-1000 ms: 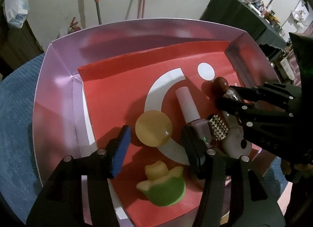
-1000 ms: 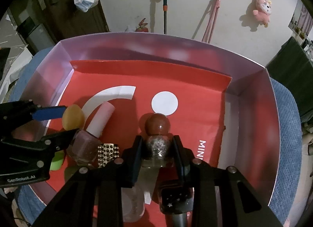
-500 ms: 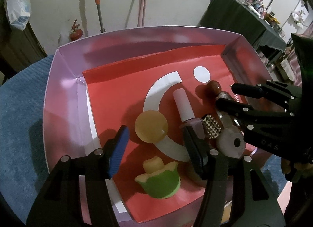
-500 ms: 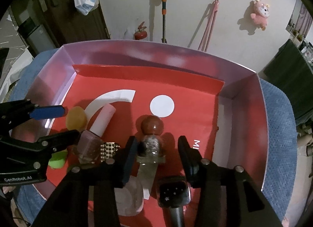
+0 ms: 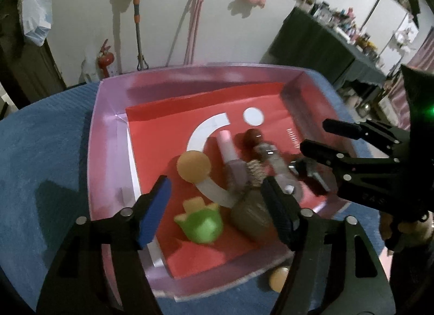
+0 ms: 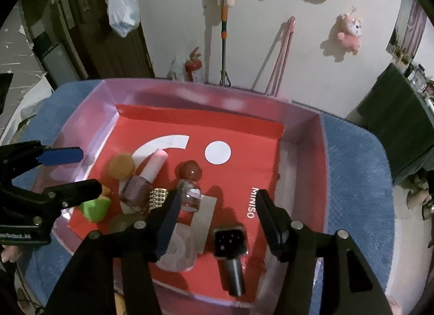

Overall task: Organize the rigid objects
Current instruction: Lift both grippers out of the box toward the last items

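Observation:
A pink-walled box with a red floor (image 6: 298,179) holds the objects. A glitter bottle with a round red cap (image 6: 190,179) lies on the floor, just ahead of my right gripper (image 6: 217,212), which is open and empty. Beside it lie a pink nail polish bottle (image 6: 146,179), a studded gold piece (image 6: 160,197), an orange disc (image 6: 120,166), a green and yellow toy (image 6: 95,208) and a black plug (image 6: 230,239). My left gripper (image 5: 217,206) is open and empty above the green toy (image 5: 202,222). The box (image 5: 108,152) fills the left wrist view.
The box sits on a blue padded surface (image 6: 358,179). A small orange ball (image 5: 279,277) lies outside the box at its near edge. A clear round object (image 6: 176,255) and a brown lump (image 5: 249,217) also lie in the box.
My right gripper has opened and let go of the glitter bottle, which now lies in the box. Both grippers have pulled back and up from the box.

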The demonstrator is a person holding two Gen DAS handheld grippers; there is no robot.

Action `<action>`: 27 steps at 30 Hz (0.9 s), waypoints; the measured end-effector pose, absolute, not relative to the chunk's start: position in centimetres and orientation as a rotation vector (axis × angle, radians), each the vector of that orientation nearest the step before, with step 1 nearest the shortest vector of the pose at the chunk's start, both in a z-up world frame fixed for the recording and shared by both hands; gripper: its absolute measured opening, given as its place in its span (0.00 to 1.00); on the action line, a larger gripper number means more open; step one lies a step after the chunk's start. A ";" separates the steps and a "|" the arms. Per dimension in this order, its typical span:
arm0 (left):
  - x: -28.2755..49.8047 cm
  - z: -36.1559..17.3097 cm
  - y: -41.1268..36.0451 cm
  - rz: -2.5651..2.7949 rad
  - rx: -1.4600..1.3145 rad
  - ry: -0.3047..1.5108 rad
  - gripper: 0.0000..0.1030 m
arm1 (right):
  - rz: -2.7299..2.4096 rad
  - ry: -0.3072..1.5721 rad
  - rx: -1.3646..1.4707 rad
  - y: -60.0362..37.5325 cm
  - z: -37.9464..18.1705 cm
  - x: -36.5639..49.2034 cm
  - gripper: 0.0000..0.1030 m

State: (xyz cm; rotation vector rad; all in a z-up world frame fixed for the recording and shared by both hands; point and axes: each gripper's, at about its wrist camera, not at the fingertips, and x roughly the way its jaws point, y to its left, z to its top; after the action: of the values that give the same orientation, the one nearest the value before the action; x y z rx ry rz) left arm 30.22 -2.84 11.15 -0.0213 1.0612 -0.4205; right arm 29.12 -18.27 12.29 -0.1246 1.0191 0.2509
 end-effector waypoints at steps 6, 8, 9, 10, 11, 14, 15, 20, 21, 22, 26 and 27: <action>26.1 14.2 -1.6 -0.431 -0.075 0.968 0.72 | 0.247 0.933 -0.125 -19.1 15.7 25.8 0.69; 24.8 14.9 -1.2 -0.428 -0.081 0.939 0.73 | 0.253 0.905 -0.121 -19.2 16.7 24.2 0.72; 23.9 15.3 -0.9 -0.428 -0.086 0.918 0.73 | 0.259 0.891 -0.116 -19.3 17.2 23.4 0.76; 23.2 15.7 -0.8 -0.428 -0.091 0.902 0.74 | 0.263 0.871 -0.110 -19.3 17.7 22.4 0.79; 22.1 16.0 -0.7 -0.429 -0.098 0.882 0.78 | 0.265 0.854 -0.106 -19.4 18.1 21.5 0.82; 19.4 17.0 -0.2 -0.430 -0.110 0.832 0.81 | 0.270 0.810 -0.089 -19.5 19.2 18.8 0.86; 18.5 17.2 -0.2 -0.432 -0.107 0.814 0.81 | 0.275 0.796 -0.084 -19.6 19.5 17.9 0.88; 14.1 17.8 -0.1 -0.440 -0.106 0.722 0.89 | 0.261 0.699 -0.111 -19.5 20.4 12.4 0.95; 13.2 17.7 -0.1 -0.440 -0.115 0.701 0.91 | 0.258 0.687 -0.114 -19.5 20.4 11.6 0.96; 12.5 17.6 0.0 -0.439 -0.122 0.684 0.92 | 0.252 0.666 -0.118 -19.5 20.3 10.4 0.96; 10.0 16.1 0.3 -0.424 -0.141 0.633 0.93 | 0.235 0.611 -0.127 -19.4 19.2 7.2 1.00; 9.6 15.4 0.4 -0.407 -0.142 0.632 0.93 | 0.224 0.611 -0.137 -19.3 18.5 6.5 1.00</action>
State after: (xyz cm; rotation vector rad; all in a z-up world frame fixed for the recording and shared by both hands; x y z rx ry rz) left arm 9.55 0.40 15.42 -0.1420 0.6319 -0.4067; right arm 6.51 -19.31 18.50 -0.1370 0.6108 0.2237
